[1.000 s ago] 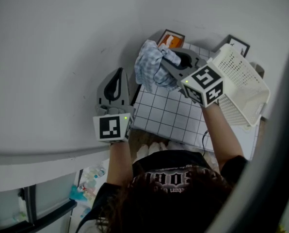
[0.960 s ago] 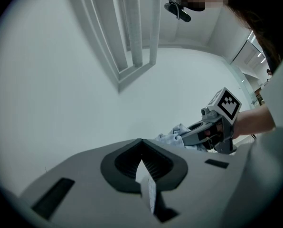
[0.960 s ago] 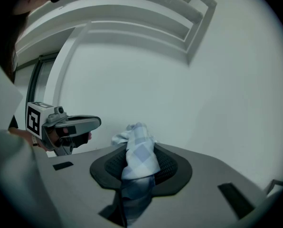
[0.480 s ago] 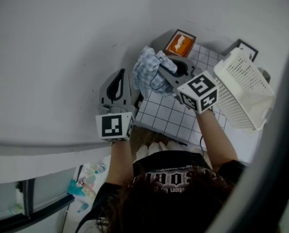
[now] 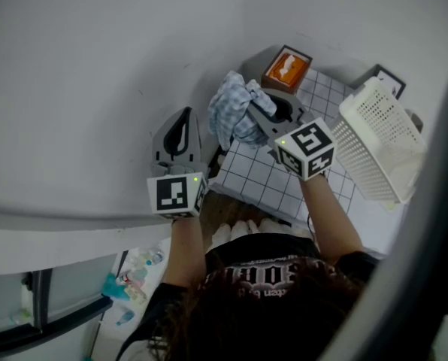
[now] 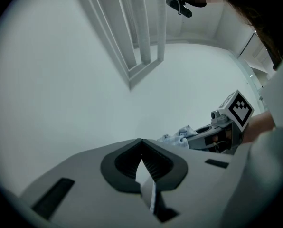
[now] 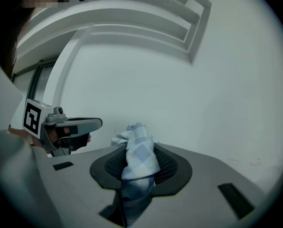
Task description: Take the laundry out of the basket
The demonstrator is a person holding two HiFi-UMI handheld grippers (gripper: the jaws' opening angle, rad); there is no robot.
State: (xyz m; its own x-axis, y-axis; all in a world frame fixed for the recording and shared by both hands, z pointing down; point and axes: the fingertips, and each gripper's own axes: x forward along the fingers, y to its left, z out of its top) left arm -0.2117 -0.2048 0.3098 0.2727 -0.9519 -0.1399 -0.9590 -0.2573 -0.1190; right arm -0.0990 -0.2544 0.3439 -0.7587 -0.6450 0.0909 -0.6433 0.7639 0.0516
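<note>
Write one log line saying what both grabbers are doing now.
right gripper: shut on checked cloth | left gripper: shut, empty | white basket: apart from cloth

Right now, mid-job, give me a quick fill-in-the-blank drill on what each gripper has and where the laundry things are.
The blue-and-white checked cloth is clamped in the ___ gripper's jaws.
The left gripper is shut, with ___ between its jaws.
The white perforated plastic basket is held by ___ gripper.
Past the right gripper, by the white gridded mat's far corner, sits a small ___ box.
Missing words: right; nothing; neither; orange.
</note>
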